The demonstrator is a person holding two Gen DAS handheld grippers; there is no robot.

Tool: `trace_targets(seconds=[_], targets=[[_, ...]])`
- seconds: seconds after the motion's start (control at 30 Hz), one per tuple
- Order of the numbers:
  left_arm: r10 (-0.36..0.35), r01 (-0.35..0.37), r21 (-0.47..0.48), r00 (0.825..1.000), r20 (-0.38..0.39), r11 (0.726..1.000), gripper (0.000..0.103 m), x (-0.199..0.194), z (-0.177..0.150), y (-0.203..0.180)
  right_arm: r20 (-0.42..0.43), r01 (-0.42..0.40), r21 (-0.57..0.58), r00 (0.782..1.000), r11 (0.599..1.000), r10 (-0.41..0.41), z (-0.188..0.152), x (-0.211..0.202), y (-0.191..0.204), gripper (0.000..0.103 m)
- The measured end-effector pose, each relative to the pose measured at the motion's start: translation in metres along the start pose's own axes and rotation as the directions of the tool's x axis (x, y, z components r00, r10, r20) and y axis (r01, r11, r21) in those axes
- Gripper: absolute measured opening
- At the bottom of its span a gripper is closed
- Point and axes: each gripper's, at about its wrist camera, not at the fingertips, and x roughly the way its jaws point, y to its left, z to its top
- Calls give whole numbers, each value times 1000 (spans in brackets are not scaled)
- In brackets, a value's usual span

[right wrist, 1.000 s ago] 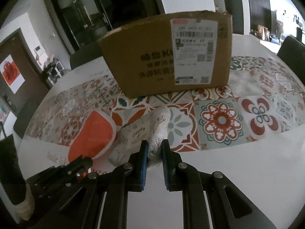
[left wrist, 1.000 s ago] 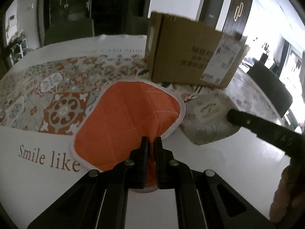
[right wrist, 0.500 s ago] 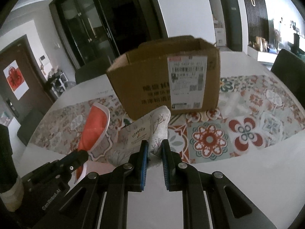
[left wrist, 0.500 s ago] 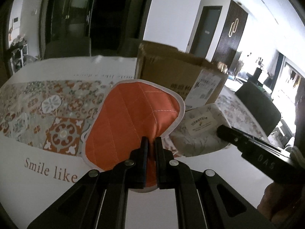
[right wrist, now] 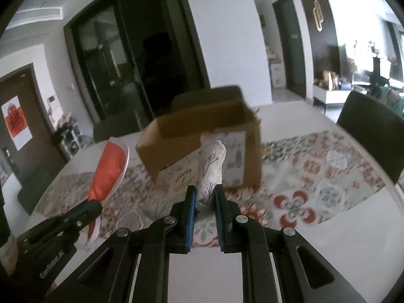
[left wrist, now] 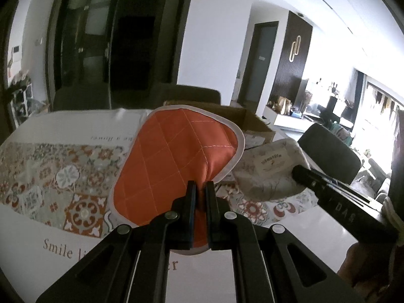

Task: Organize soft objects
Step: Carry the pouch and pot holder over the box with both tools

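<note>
My left gripper (left wrist: 200,189) is shut on an orange quilted pot holder (left wrist: 176,161) with white trim and holds it up off the table. It also shows in the right wrist view (right wrist: 108,169). My right gripper (right wrist: 205,194) is shut on a white floral oven mitt (right wrist: 209,169) with a paper label and holds it lifted in front of the open cardboard box (right wrist: 202,131). The mitt shows in the left wrist view (left wrist: 270,169) to the right of the pot holder, with the box (left wrist: 252,126) behind both.
The table has a white cloth with a patterned floral tile runner (right wrist: 315,171) and "Smile" lettering (left wrist: 58,248). Dark chairs (right wrist: 373,131) stand around the table. The box stands on the runner towards the far side.
Both grippers have lifted their items off the table and risen. The box now appears lower, with its open top in sight.
</note>
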Motion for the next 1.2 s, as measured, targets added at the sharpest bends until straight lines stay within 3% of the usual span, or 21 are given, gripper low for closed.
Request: trace_targets(seconds=[0.6,1.2], targets=[[-35,30,77,998,57,997,9,10,56,-28,160,20,35,987,999,-26,58,-22,-17,16],[-16,9,191,999,33,982,9,69,93,-37,206,69,41,976,997,-76,99,14,-28,16]])
